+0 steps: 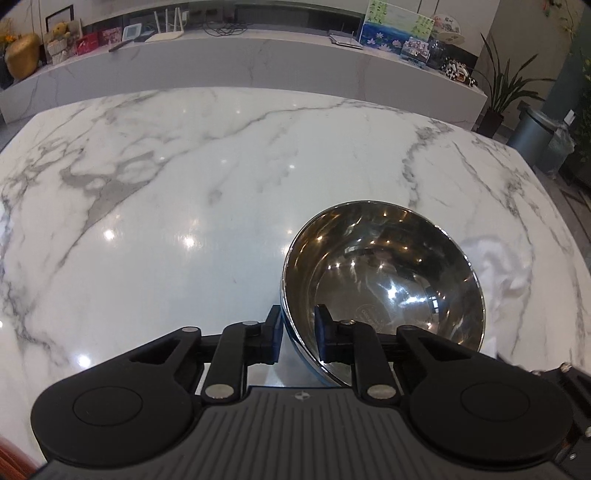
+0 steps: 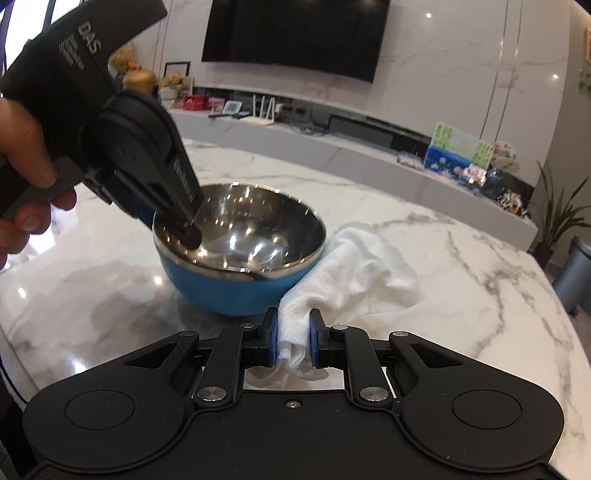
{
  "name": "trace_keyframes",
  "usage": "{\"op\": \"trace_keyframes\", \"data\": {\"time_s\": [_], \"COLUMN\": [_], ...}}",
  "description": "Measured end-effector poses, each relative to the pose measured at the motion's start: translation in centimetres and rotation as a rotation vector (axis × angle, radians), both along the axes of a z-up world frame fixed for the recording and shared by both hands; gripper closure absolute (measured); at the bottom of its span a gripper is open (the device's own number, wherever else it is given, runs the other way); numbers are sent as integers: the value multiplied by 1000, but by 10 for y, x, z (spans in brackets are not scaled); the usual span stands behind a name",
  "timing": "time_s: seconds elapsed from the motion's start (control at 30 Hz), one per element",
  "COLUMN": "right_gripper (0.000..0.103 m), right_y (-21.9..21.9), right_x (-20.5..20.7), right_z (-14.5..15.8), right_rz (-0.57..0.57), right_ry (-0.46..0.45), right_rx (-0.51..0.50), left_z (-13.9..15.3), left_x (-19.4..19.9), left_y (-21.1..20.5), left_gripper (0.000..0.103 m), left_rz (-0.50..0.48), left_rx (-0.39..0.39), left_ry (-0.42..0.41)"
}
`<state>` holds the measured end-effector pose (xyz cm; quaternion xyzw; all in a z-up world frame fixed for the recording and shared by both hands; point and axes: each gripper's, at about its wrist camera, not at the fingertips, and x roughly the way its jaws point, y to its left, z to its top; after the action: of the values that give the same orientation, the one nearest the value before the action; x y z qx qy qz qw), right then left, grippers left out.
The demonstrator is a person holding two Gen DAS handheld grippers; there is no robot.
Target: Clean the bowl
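A bowl (image 1: 388,273), steel inside and blue outside (image 2: 240,291), stands on the white marble table (image 1: 184,184). My left gripper (image 1: 299,325) straddles the bowl's near-left rim, one pad on the blue outer wall and the other inside against the steel, shut on it. In the right wrist view the left gripper (image 2: 181,229) comes down from the upper left, held by a hand (image 2: 22,155). My right gripper (image 2: 291,332) is shut on a bunched end of a white cloth (image 2: 362,273). That cloth lies on the table against the bowl's right side (image 1: 495,266).
Beyond the table runs a long low marble console (image 1: 258,62) with pictures, boxes and a router. A grey bin (image 2: 576,273) and a potted plant (image 2: 554,221) stand past the table's right edge. A dark screen (image 2: 295,33) hangs on the wall.
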<state>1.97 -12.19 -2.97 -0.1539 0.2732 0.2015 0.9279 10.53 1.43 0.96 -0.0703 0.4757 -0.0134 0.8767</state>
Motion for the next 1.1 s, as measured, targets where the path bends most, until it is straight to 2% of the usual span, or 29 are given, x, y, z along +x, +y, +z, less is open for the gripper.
{"op": "trace_keyframes", "data": {"time_s": [0.07,0.13,0.2,0.4,0.5,0.73,0.93,1.1], "right_gripper": [88,88,88,88,88,88,88,88], "right_y": [3,6,7,7,8,6,0,2], "right_x": [-1,0,1,1,1,2,-2,-3], "right_z": [-2,-6,-10,-14,-14,-11,-1,2], "right_rz": [10,25,34,38,38,14,-28,-5], "right_ry": [14,43,64,80,78,61,-12,-17], "right_rx": [-13,-26,-40,-49,-53,-49,-17,-6], "left_z": [0,-2,-3,-8,-9,-10,-10,-9], "left_x": [-1,-2,-4,-7,-8,-5,1,4], "left_y": [1,3,4,7,5,5,8,8], "left_gripper": [82,67,61,59,60,77,87,88], "left_rz": [5,14,23,37,32,25,23,20], "left_rx": [-11,-34,-58,-128,-138,-114,-85,-64], "left_ry": [3,14,22,61,66,76,68,59]}}
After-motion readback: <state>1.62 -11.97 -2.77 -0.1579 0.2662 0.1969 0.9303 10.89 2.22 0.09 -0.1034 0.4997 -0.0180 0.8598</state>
